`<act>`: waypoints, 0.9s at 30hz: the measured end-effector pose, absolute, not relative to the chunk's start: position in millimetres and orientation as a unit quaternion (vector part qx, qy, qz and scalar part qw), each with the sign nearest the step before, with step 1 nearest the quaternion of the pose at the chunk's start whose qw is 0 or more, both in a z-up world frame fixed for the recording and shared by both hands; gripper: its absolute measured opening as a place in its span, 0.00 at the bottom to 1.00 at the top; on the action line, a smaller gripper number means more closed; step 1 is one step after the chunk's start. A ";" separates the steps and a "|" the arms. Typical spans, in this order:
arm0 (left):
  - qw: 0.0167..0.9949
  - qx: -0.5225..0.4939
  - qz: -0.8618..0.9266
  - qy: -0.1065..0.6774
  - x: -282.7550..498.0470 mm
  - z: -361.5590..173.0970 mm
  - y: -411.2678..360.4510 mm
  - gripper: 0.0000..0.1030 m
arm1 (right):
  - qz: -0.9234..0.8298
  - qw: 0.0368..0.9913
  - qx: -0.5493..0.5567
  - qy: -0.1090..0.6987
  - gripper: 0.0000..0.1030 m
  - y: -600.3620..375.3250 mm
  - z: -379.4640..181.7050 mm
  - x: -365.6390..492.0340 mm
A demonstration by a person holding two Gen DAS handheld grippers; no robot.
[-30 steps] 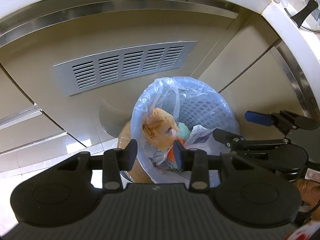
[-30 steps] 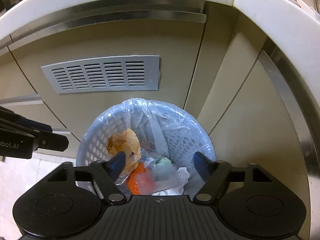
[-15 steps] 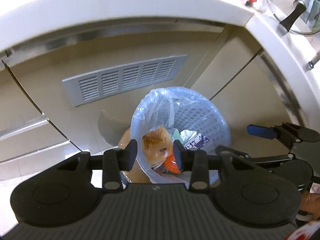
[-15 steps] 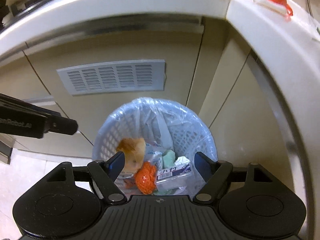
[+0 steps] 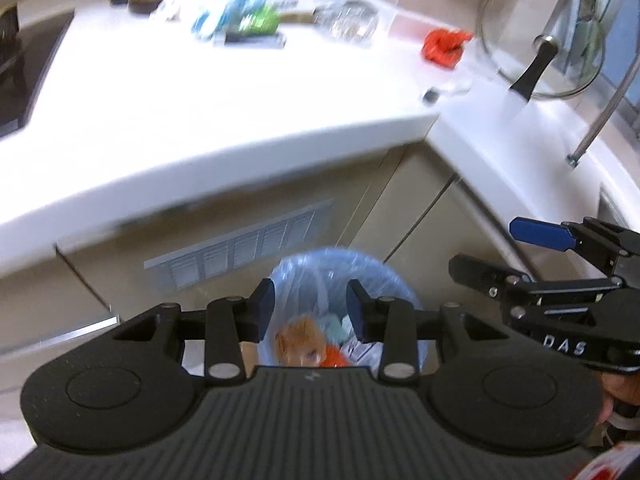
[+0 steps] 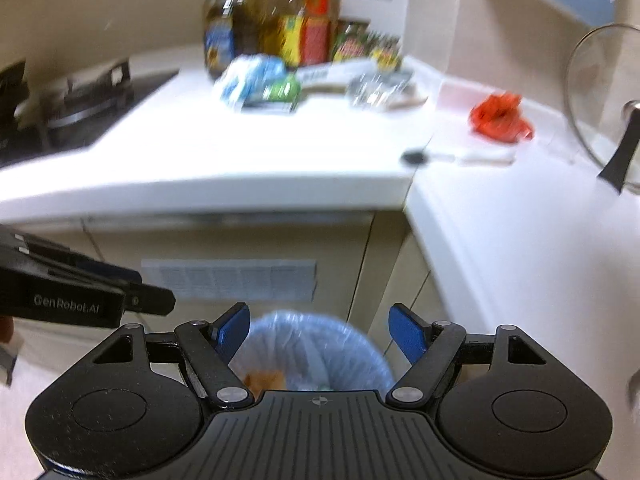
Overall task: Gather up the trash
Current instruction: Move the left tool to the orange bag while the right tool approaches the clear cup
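Observation:
The trash bin [image 5: 360, 280], a white basket lined with a blue bag, stands on the floor against the cabinet, with orange and white rubbish inside; it also shows low down as the bin [image 6: 344, 344] in the right wrist view. My left gripper [image 5: 310, 306] hovers high above it, open by a narrow gap with nothing between the fingers. My right gripper [image 6: 320, 330] is open wide and empty; it appears as the right gripper [image 5: 492, 250] at the left view's right side. On the white counter lie a red crumpled wrapper [image 6: 498, 118], blue-green packaging [image 6: 260, 84] and clear plastic [image 6: 376, 88].
A glass pot lid [image 6: 600, 100] leans at the counter's right end. Bottles and jars [image 6: 304, 36] line the back wall, and a stove [image 6: 80, 96] sits at left. A small black item [image 6: 414, 157] lies near the counter's corner. A vent grille [image 5: 240, 248] is set in the cabinet front.
Both grippers have risen from just over the bin to above counter height. The countertop and its items have come into view, and the bin has shrunk low in both views. Jaws unchanged.

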State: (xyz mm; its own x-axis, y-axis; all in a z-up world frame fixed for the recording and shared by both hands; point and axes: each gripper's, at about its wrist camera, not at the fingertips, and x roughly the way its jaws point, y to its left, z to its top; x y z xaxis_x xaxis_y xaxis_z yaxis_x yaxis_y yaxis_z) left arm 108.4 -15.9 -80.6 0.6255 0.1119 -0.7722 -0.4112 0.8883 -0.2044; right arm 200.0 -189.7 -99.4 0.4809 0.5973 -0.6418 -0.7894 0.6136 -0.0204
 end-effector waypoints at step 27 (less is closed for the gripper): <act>0.941 -0.109 0.036 0.318 324.9 11.9 -28.6 0.65 | 0.235 0.941 -0.010 0.244 0.82 -278.6 0.2 389.5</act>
State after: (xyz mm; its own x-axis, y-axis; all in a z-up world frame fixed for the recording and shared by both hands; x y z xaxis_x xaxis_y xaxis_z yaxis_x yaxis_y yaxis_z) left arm 324.9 -28.6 11.9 0.7946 -0.0016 -0.6071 -0.1375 0.9736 -0.1825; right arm 389.5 -278.6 0.2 0.7705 0.4375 -0.4635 -0.4472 0.8893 0.0961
